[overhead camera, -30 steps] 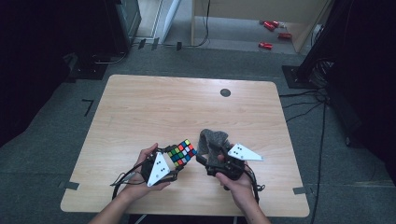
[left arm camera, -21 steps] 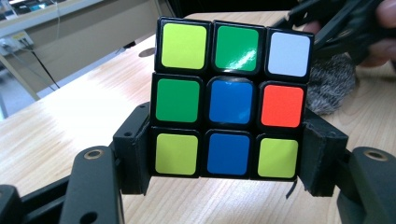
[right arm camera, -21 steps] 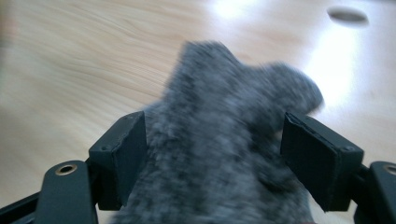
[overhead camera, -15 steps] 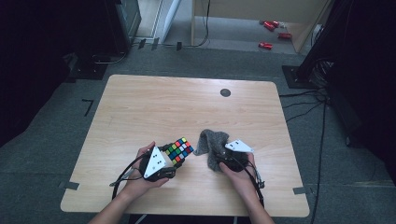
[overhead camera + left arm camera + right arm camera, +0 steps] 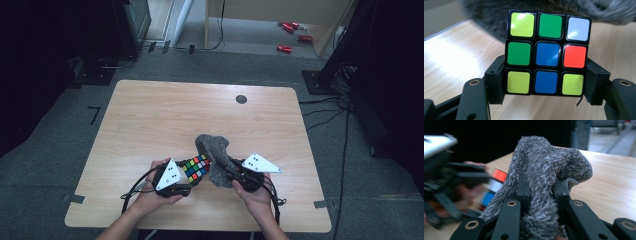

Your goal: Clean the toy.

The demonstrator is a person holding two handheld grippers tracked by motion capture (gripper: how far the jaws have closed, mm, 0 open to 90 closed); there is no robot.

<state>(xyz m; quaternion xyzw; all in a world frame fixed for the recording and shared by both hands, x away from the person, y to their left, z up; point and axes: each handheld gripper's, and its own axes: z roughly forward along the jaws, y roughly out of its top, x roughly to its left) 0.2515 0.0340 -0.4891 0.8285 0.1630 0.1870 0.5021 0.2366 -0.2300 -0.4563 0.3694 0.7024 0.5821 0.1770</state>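
A scrambled Rubik's cube (image 5: pixel 547 53) is gripped in the left gripper (image 5: pixel 192 180) at the near edge of a light wooden table (image 5: pixel 150 120), where the person's two hands are seen entering from the bottom of the high view. In the left gripper view, the lower part of the cube is clamped between the two black jaws, one pressed against each side. The face turned to that camera is made up of yellow-green, green and white squares along the top row, green, blue and red across the middle, and yellow-green, blue and yellow-green along the bottom.

A grey, fluffy cloth (image 5: pixel 544 170) is held by the right gripper (image 5: pixel 227 167). Its jaws have just been closing, and in the right gripper view the shaggy fabric is seen pinched tightly between them, bunched into a rounded hump above the fingers (image 5: pixel 522 191). In the high view, the cloth (image 5: pixel 215 150) is seen just beside the cube (image 5: pixel 196 166), at its right and far side, with the two apparently touching; whether the cloth rests on the tabletop there cannot be told.

The left hand (image 5: pixel 150 197) and the right hand (image 5: pixel 257 197) are placed close together over the near middle of the table. A small dark round grommet (image 5: pixel 241 99) is set into the tabletop near the far edge. Red objects (image 5: pixel 290 30) are left on the floor beyond the table.
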